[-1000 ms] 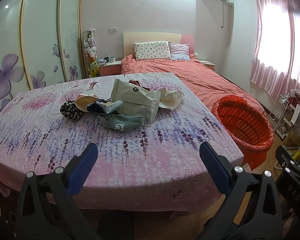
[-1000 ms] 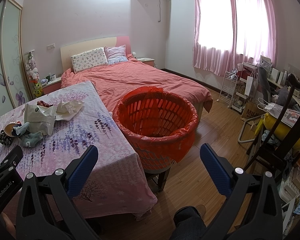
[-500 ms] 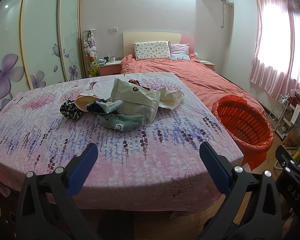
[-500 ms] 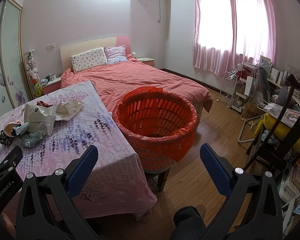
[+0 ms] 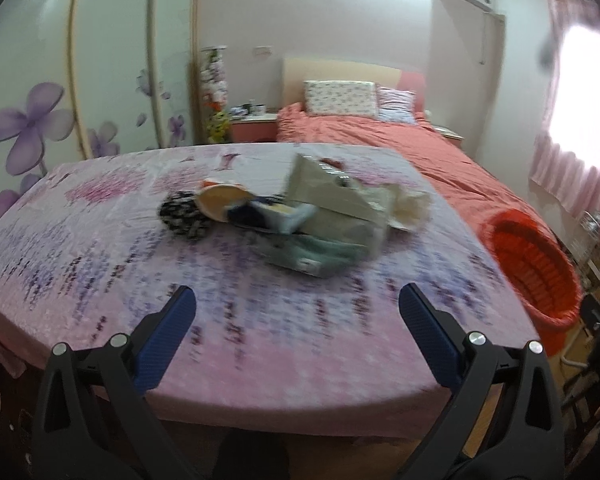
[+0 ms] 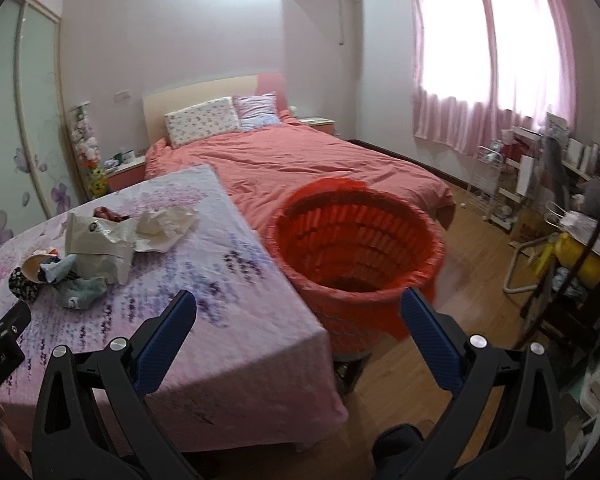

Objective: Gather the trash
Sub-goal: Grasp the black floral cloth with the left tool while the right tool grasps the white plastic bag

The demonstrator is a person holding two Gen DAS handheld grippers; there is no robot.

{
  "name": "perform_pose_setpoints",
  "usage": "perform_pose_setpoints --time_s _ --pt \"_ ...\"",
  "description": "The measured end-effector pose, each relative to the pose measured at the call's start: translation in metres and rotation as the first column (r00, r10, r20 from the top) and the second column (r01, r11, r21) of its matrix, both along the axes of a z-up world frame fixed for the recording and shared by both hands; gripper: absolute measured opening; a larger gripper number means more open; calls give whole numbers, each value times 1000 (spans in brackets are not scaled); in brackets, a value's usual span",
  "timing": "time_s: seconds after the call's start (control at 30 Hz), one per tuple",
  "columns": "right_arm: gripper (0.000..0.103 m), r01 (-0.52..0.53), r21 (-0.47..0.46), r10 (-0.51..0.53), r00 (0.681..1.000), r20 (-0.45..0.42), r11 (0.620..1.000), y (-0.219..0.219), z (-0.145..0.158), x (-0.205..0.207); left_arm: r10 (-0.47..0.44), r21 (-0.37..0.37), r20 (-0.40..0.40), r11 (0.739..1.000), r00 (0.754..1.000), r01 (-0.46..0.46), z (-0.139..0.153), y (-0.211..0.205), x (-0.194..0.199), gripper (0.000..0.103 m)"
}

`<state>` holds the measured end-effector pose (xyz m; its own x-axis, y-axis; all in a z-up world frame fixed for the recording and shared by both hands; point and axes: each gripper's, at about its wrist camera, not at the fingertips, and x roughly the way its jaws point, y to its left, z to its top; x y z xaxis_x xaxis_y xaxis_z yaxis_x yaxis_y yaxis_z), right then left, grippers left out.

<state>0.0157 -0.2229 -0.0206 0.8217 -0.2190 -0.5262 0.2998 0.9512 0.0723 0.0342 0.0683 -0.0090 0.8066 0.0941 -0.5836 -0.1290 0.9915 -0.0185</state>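
Over table (image 5: 100, 280): left gripper (image 5: 296, 310) now closing on trash pile (image 5: 300, 216), right gripper (image 6: 298, 314) advancing toward basket (image 6: 356, 240); both wide open, empty, nothing collected yet.

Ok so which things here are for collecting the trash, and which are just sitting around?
For the job:
- crumpled paper
- torn white bag
- paper cup
- orange basket

Probably just lying about:
- green sock
- patterned sock
- pillows
- yellow jug
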Motion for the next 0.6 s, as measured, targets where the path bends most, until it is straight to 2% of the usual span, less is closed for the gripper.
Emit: perform_pose_setpoints --time_s 0.23,0.47,0.6 --pt "100 -136 34 137 990 -19 990 35 -1 36 126 28 -5 992 992 -126 -4 69 33 99" --pt "92 -289 71 290 957 -17 955 81 5 74 170 23 -9 985 985 -170 -8 120 69 99" --pt "85 -325 103 330 944 -27 940 96 3 107 184 23 -33 983 982 -183 -13 140 90 99"
